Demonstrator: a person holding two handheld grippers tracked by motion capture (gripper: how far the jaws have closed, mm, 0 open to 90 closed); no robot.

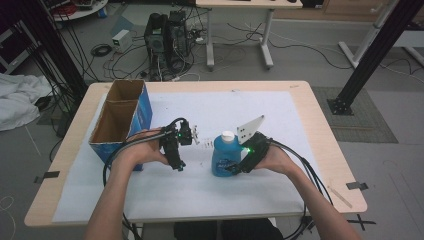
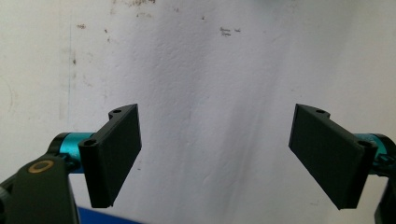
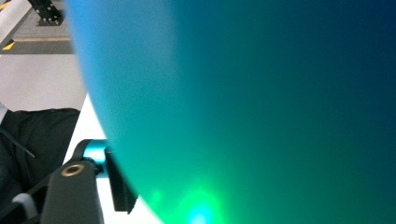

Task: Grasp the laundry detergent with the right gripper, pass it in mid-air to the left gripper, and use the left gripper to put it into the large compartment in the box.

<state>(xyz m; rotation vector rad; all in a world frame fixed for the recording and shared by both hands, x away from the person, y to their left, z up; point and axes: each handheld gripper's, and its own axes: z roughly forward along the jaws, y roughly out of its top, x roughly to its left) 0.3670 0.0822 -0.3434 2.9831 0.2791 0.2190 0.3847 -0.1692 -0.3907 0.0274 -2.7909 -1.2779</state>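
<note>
A blue bottle (image 1: 222, 157) with a white cap (image 1: 228, 135) stands upright on the white sheet near the table's middle. My right gripper (image 1: 235, 169) reaches in from the bottle's right and grips its lower body. In the right gripper view the bottle (image 3: 257, 102) sits blurred between the jaws. One black pad (image 3: 120, 189) lies against its side and the other pad is hidden. My left gripper (image 1: 177, 162) hangs a little left of the bottle, apart from it. Its jaws point down at bare sheet and it (image 2: 217, 158) is open wide with nothing between them.
An open-topped cardboard box (image 1: 120, 117) with blue sides stands at the table's left, just behind my left hand. The white sheet (image 1: 165, 192) covers most of the wooden table (image 1: 320, 150). Cables trail from both grippers off the near edge.
</note>
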